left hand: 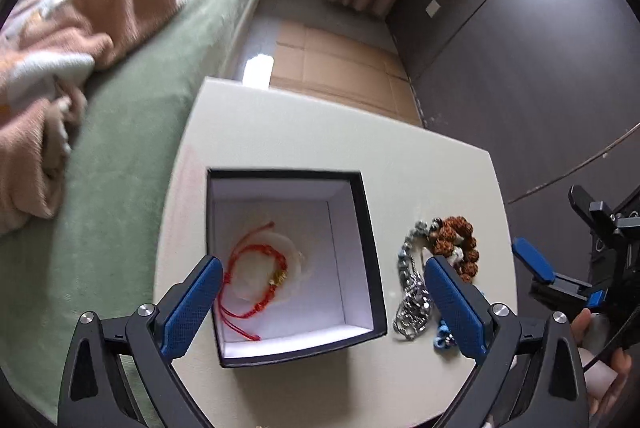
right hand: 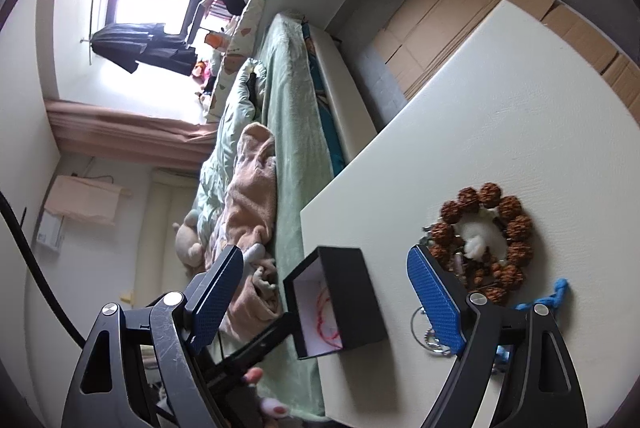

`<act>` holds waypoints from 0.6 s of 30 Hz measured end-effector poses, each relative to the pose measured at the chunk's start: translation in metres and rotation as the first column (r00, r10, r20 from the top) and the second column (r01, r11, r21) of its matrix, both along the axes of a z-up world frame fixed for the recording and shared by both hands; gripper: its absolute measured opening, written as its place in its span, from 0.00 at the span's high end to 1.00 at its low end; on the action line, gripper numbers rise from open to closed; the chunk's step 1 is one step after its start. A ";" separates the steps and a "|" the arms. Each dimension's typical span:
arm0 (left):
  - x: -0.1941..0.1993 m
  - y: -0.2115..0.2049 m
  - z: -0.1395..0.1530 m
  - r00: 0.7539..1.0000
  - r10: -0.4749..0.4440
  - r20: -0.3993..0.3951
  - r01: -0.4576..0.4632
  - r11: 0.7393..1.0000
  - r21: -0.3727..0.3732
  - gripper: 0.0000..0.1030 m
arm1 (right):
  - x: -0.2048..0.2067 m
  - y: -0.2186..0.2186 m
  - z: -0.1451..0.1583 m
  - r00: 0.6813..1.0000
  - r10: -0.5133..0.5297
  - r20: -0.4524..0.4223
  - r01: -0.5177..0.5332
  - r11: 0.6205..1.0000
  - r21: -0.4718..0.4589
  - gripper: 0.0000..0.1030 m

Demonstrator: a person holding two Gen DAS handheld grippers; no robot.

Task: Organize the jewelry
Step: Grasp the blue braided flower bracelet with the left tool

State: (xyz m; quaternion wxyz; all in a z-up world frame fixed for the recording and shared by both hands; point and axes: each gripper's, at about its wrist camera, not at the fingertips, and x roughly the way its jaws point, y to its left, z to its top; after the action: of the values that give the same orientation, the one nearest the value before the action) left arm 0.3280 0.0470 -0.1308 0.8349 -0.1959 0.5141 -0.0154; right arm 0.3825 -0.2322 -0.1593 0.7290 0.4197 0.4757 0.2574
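Bed: far left in the left wrist view, green cover with a rumpled peach blanket on it, beside the table.
Table: pale top; it bears the box and the loose jewelry.
Left gripper: jaws spread wide with nothing pinched, poised over the box; its left blue pad shows over the box's left wall, its right blue pad over the table just right of the box.
Box: black outside, white inside, lid off, standing on the table between the left gripper's two pads as the camera sees it.
Red cord bracelet: lying on the box floor, toward the left half, on a pale round piece that I cannot identify; it has a small gold bead. It lies free of both pads, nearer the left one.
Silver chain: on the table just right of the box, partly behind the left gripper's right pad.
Brown bead bracelet: on the table right of the chain, a ring of rough brown beads around something white; touching or overlapping the chain.
Blue cord: on the table next to the brown beads.
Right gripper: jaws spread, holding nothing; in its own view the box sits between its fingers and the brown beads lie just past its right pad.
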 end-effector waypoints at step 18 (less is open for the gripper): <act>-0.006 -0.072 0.020 0.984 -0.155 0.089 0.152 0.988 0.040 0.26 | -0.025 -0.081 0.002 0.988 -0.152 -0.020 0.144 0.966 -0.215 0.19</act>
State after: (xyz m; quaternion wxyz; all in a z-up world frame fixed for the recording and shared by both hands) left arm 0.3215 -0.0254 -0.1106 0.8571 -0.1409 0.4890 -0.0800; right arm 0.3574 -0.3137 -0.1573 0.7781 0.3783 0.4809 0.1422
